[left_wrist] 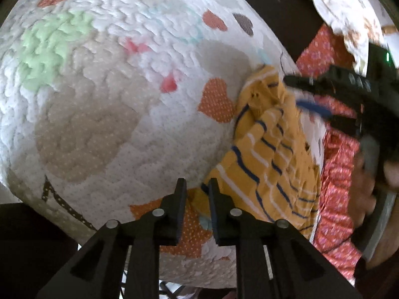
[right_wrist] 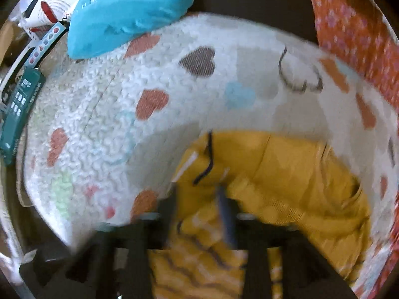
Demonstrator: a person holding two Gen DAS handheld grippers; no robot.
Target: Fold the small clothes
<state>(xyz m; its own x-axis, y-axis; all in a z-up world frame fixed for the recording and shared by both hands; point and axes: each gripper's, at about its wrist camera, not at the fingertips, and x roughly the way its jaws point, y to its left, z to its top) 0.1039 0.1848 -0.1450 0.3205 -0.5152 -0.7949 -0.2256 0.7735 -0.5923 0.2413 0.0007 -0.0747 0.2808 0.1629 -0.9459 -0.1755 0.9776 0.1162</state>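
Note:
A small yellow garment with navy and white stripes lies crumpled on a white quilted blanket with hearts. My left gripper hovers just left of the garment's near edge, its fingers a small gap apart and holding nothing. In the right wrist view the yellow garment fills the lower middle, and my right gripper is blurred, with yellow cloth between its fingers. The right gripper also shows in the left wrist view, over the garment's far side.
A red floral cloth lies right of the garment. A teal cushion rests on the blanket's far edge. A dark green box and packaging sit at the far left. Another patterned white cloth lies at the far right.

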